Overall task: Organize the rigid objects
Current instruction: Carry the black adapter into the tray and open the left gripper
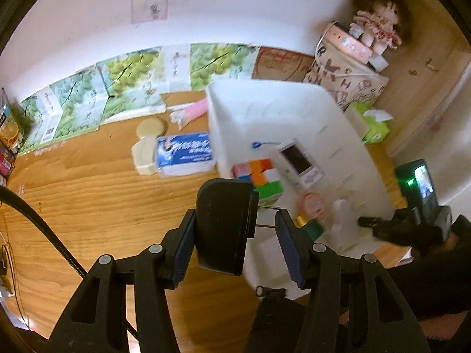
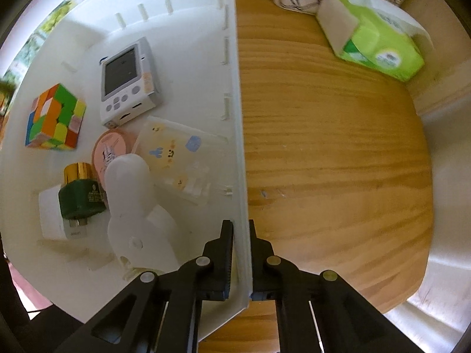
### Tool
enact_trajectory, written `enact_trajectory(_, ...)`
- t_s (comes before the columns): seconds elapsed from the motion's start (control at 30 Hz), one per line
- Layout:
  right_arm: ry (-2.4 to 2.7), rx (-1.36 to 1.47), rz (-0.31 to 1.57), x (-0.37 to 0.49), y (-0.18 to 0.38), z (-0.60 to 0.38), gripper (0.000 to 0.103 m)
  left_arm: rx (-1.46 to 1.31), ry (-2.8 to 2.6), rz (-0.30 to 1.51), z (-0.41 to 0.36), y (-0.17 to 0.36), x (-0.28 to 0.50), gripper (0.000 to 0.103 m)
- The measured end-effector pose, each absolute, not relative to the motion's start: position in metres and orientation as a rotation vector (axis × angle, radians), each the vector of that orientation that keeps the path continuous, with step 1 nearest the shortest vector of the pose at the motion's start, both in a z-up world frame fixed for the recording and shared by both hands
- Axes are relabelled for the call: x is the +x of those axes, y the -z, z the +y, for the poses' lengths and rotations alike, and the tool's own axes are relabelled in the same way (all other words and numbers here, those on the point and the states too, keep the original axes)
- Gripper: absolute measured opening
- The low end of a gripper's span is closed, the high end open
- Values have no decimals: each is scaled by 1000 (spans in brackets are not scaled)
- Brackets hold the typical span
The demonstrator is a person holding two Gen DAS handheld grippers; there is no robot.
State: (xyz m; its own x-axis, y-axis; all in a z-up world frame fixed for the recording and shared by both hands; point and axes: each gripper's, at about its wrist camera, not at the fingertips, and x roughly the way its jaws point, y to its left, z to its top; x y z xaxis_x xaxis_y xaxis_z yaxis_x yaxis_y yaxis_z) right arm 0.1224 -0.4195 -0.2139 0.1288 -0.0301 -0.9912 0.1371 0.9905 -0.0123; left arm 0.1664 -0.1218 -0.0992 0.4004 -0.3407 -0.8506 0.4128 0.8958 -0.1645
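Right gripper (image 2: 240, 253) clamps bin (image 2: 240, 147) rim; bare table (image 2: 323, 161) alongside

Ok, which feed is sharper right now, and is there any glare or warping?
Right wrist view is sharper: cube crisp, bin wall bowed by fisheye. Left wrist view is motion-smeared around the black object in the left tool; the phone screen glows.
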Motion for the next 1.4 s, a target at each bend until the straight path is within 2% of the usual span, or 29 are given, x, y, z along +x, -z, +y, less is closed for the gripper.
enact_trajectory(0.5,-66,-126,1411,131,208,-391,5,85,463,1093,-205,102,162,57)
enact_trajectory(1.1,-246,-211,1424,148,215,-386,12,69,321,1171,-239,126,159,58)
enact_trajectory(1.13,-245,-211,1424,149,216,-386,12,73,320,1165,-239,125,158,60)
enact_trajectory(1.23,-237,-200,1426,146,212,-388,12,83,321,1144,-238,121,158,77)
enact_trajectory(1.4,-200,-183,1435,147,212,-390,12,97,332,1138,-231,119,161,77)
